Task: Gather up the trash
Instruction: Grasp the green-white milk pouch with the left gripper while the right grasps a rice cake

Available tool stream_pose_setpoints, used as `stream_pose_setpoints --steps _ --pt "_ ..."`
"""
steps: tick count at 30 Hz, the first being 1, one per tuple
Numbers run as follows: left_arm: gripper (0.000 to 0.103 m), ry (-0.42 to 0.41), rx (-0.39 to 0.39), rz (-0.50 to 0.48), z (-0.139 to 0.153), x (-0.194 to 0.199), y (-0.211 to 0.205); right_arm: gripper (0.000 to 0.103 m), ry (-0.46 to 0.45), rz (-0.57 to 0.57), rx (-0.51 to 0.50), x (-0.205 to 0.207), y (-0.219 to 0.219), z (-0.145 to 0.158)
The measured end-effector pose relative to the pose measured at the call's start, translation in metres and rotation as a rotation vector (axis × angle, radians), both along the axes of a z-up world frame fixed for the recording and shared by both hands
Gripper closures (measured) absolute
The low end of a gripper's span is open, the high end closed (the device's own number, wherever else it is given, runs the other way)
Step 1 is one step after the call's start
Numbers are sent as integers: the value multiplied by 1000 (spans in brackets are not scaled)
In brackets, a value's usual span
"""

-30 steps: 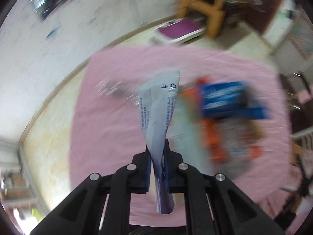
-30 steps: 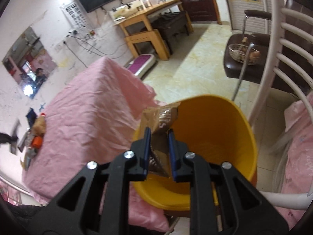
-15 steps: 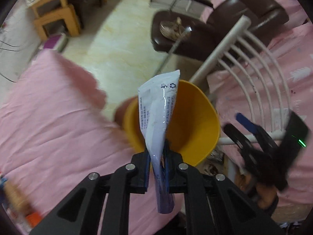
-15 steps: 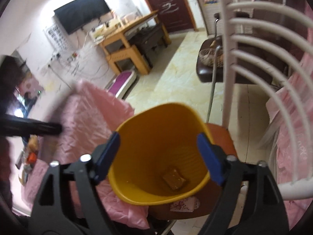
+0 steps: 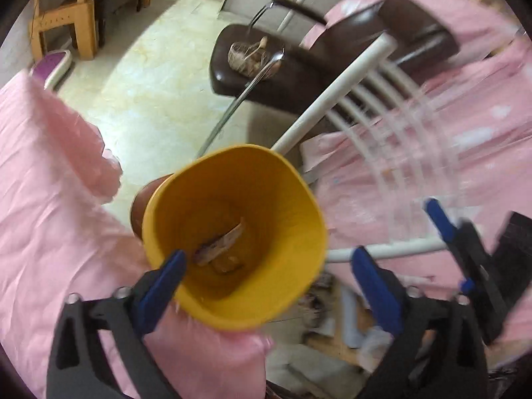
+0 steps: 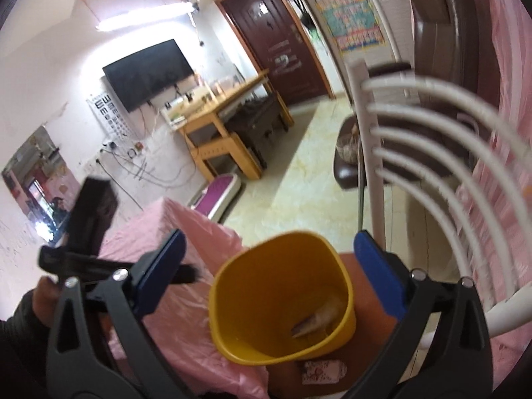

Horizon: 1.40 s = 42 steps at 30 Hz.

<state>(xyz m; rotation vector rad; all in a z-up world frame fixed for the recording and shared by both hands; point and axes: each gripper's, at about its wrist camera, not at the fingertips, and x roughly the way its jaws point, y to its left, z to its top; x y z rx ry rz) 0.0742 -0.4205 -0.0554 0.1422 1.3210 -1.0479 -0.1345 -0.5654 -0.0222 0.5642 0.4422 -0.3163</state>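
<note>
Left claw (image 5: 266, 266) opening wide, nothing between its pads; right claw (image 6: 269, 259) opening, empty too. Crumpled wrappers (image 5: 222, 244) lie inside yellow plastic bin (image 5: 292, 199), 12 o'clock. Risk: claw clips rim, tips bin.

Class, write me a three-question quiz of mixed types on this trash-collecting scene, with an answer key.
1. True or false: the left gripper holds a wrapper.
2. What colour is the bin? A green, B yellow, C white.
3. Fill in: the wrappers lie ____ the bin.

Key: 1 false, its jaws are opening with only the bin beneath them; 2 B; 3 inside.
</note>
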Motion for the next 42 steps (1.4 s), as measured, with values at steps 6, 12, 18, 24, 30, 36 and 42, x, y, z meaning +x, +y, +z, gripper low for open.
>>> stream_pose_setpoints --steps 6,12,18,24,30,36,42 --pt "6 -184 64 213 58 19 141 6 -99 205 -50 25 53 32" --pt "6 -411 223 494 112 21 280 6 -257 530 66 78 119 52" --pt "6 -262 342 732 78 58 387 6 -59 718 57 160 214 56" --pt "6 -169 293 716 49 77 404 6 97 835 -31 214 294 47" --pt "32 -119 277 694 28 88 405 6 207 884 -169 237 334 29" --pt "66 -79 195 706 26 76 417 6 263 928 -188 259 351 8" --pt "75 -73 108 733 30 62 435 8 259 951 -160 271 357 -2"
